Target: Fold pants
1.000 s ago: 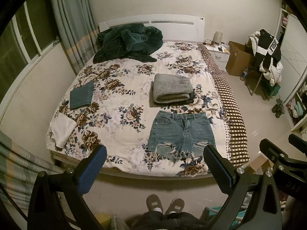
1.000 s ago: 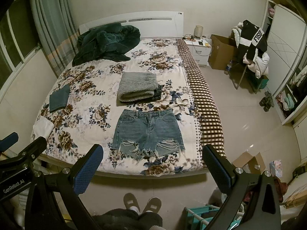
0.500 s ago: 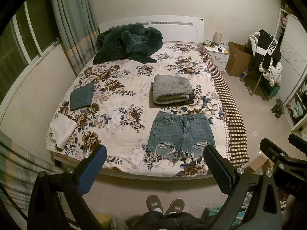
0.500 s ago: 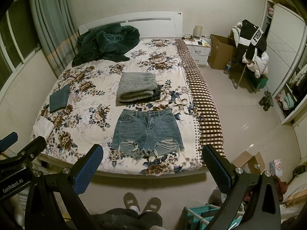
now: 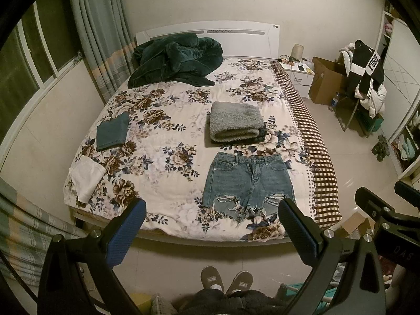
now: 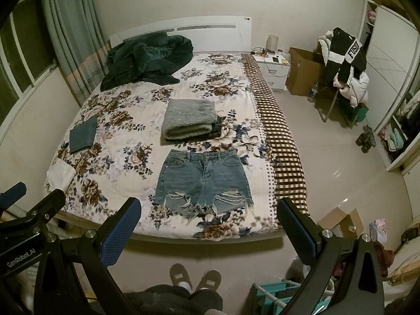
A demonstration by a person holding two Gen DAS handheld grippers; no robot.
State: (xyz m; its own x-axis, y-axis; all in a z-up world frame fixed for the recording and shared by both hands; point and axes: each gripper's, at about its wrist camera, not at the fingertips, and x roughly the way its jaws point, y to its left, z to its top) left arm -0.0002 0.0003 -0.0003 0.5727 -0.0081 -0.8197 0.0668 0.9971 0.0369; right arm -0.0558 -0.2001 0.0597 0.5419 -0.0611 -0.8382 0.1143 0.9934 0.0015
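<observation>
A pair of frayed blue denim shorts (image 5: 248, 181) (image 6: 203, 181) lies flat, waist away from me, near the foot of a bed with a floral cover (image 5: 170, 162) (image 6: 126, 120). My left gripper (image 5: 211, 232) is open and empty, held above the floor short of the bed's foot edge. My right gripper (image 6: 208, 229) is open and empty too, at about the same distance from the shorts. Neither touches any cloth.
A folded grey fleece (image 5: 235, 124) sits on dark folded clothes just beyond the shorts. A folded teal cloth (image 5: 113, 131) and a white cloth (image 5: 86, 177) lie at the bed's left. A green blanket (image 5: 176, 60) is heaped by the headboard. My slippers (image 5: 227, 283) stand on the floor.
Both grippers have drifted slightly; the views shift a little. Nothing on the bed has moved and both grippers stay open.
</observation>
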